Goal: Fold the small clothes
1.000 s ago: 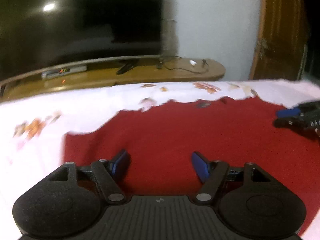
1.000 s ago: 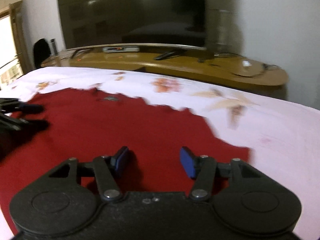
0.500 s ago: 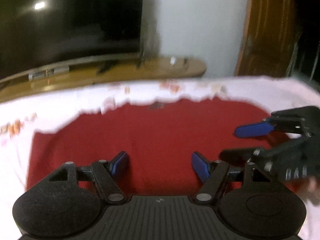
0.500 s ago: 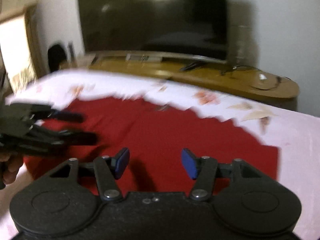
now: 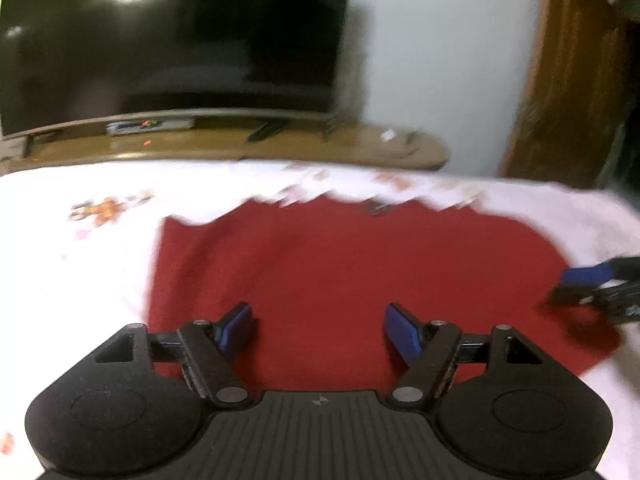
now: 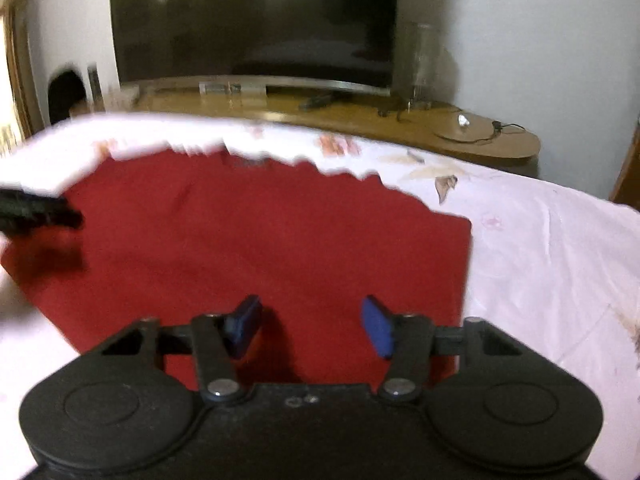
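A red garment (image 5: 340,276) lies flat on a white flowered bed sheet (image 5: 80,248); it also shows in the right wrist view (image 6: 260,240). My left gripper (image 5: 320,330) is open and empty, just above the garment's near edge toward its left side. My right gripper (image 6: 310,326) is open and empty, above the near edge toward the garment's right side. The right gripper's blue fingertips (image 5: 592,274) show at the right edge of the left wrist view. The left gripper's dark fingers (image 6: 36,210) show at the left edge of the right wrist view.
Beyond the bed stands a low wooden TV bench (image 6: 460,132) with a large dark television (image 6: 256,24), a set-top box (image 5: 148,126) and cables. A wooden door (image 5: 576,80) is at the far right of the left wrist view.
Both grippers have swung sideways and apart over the garment; each now shows smaller at the edge of the other's view. Both stay open.
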The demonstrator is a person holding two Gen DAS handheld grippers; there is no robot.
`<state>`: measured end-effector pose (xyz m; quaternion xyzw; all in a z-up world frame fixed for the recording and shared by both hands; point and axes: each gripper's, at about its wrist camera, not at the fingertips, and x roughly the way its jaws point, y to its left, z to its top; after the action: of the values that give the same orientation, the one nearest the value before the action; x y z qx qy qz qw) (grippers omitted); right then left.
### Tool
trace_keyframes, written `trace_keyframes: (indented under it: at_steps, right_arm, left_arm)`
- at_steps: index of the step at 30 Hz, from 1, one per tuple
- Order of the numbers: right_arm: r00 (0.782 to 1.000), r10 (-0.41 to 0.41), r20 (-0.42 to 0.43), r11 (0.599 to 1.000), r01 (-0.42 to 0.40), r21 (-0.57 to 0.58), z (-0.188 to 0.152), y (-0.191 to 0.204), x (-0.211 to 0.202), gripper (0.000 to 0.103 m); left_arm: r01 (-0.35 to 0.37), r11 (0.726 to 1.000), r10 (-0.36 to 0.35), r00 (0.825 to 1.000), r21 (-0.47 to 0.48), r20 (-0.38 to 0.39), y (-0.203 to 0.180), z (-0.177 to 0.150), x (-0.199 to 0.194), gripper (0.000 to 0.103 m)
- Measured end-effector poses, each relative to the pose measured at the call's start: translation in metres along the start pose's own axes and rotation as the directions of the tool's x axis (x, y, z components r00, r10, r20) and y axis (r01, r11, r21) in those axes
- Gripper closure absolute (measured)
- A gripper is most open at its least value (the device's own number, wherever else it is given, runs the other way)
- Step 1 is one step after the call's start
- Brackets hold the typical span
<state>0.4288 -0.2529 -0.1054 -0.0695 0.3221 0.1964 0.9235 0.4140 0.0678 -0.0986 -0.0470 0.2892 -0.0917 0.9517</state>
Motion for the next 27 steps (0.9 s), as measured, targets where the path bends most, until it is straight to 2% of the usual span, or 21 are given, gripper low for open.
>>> trace_keyframes:
  at_steps: [2,5,7,9,11,15,18,20,24,27]
  right_arm:
    - [0.999,0.045,0.030,0.999,-0.045,0.019,0.002,0.015,-0.009,0.050]
    - [0.995,0.099,0.014,0.995,-0.099,-0.015,0.000,0.050,-0.007,0.053]
    - [0.992,0.126,-0.007,0.991,-0.127,-0.040,-0.007,0.071,-0.004,0.055]
    - [0.993,0.114,-0.039,0.991,-0.117,-0.061,-0.015,0.083,0.000,0.058]
    - [0.994,0.083,-0.071,0.995,-0.087,-0.050,-0.022,0.078,0.005,0.058]
    - [0.998,0.028,-0.062,0.999,-0.030,-0.027,-0.035,0.046,-0.011,0.058]
    - [0.997,-0.032,-0.064,0.999,0.033,0.008,-0.049,0.011,-0.029,0.057]
    - [0.997,-0.045,-0.060,0.997,0.048,0.055,-0.057,-0.011,-0.038,0.057]
    - [0.996,-0.066,-0.056,0.996,0.069,0.048,-0.060,-0.008,-0.037,0.054]
    - [0.995,-0.084,-0.059,0.994,0.088,0.066,-0.057,-0.004,-0.033,0.052]
  left_arm:
    - [0.030,0.999,-0.030,1.000,0.027,0.004,-0.021,-0.003,-0.002,0.030]
    - [0.048,0.995,-0.047,0.999,0.083,-0.012,-0.051,-0.017,0.000,0.030]
    - [0.020,0.995,-0.017,0.999,0.101,-0.031,-0.060,-0.028,0.002,0.030]
    - [-0.026,0.994,0.032,0.998,0.104,-0.060,-0.057,-0.038,0.005,0.030]
    - [-0.042,0.995,0.047,0.998,0.095,-0.047,-0.048,-0.044,-0.002,0.030]
    - [-0.082,0.995,0.085,0.996,0.052,-0.041,-0.018,-0.055,-0.024,0.030]
    - [-0.073,0.997,0.072,0.997,-0.003,-0.034,0.006,-0.064,-0.036,0.030]
    - [-0.078,0.997,0.078,0.996,-0.009,-0.037,0.010,-0.066,-0.032,0.030]
    - [-0.113,0.994,0.113,0.992,0.000,-0.050,0.001,-0.063,-0.021,0.023]
    - [-0.126,0.992,0.126,0.990,0.007,-0.062,-0.004,-0.060,-0.020,0.022]
